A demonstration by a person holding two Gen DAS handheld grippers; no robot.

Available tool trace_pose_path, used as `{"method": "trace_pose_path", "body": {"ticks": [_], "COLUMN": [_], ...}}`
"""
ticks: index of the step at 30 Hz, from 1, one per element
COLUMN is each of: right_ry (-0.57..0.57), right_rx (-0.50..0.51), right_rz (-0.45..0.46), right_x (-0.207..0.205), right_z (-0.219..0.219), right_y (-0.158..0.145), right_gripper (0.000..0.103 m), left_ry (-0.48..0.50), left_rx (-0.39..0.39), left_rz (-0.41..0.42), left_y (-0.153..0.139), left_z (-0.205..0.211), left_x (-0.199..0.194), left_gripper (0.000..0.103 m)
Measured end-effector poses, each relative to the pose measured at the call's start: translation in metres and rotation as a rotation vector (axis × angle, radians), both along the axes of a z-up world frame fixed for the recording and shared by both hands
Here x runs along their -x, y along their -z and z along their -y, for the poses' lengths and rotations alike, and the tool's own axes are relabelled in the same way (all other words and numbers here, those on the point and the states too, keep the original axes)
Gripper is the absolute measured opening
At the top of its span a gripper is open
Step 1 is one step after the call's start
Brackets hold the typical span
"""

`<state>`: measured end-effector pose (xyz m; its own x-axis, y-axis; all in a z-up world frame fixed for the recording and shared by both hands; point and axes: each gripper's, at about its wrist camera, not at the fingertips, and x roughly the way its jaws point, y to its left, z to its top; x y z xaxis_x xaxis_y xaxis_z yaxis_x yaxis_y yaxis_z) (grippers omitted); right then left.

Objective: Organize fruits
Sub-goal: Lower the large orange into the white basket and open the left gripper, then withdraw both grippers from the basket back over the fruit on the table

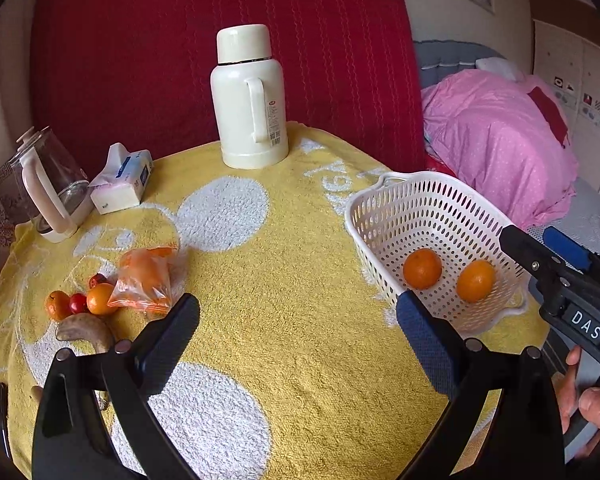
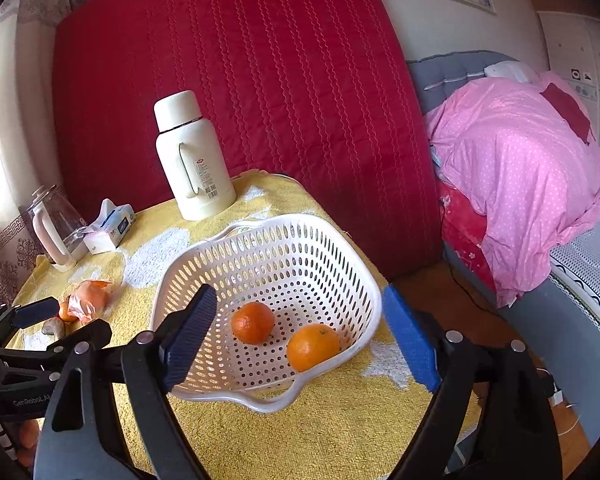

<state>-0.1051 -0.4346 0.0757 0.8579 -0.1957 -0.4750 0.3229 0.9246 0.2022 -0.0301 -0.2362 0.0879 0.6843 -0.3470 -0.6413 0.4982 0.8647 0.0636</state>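
Two oranges are already lodged in the white basket, so the step in hand is judged to be the fetching of more fruit. The right gripper is poised over the basket, jaws wide and empty. The left gripper, equally wide and empty, is aimed at bare towel; the loose fruit pile lies well to its left, so a leftward reach is called for
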Motion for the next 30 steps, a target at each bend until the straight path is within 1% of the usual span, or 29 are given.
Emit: {"method": "trace_pose_path", "body": {"ticks": [1,10,15,30], "right_ry": [0.001,-0.001,-0.007,-0.031], "right_rx": [0.004,0.025,0.036,0.055], "right_rz": [-0.001,-0.002,-0.003,-0.012], "right_x": [0.000,0.001,0.002,-0.004], "right_z": [-0.001,-0.011,-0.017,-0.041], "right_y": [0.000,-0.004,-0.004,-0.007], "right_gripper": [0.096,0.100,0.100,0.100], "left_ry": [-0.006,-0.045,-0.067,-0.112], "left_rx": [0.001,0.015,0.023,0.071], "left_rz": [0.000,-0.001,0.011,-0.021], "left_y": [0.000,0.001,0.002,0.010], "left_z": [-0.002,-0.021,-0.032,-0.067], "left_x": [0.000,0.001,0.003,0.000], "left_gripper": [0.098,0.098,0.098,0.098]}}
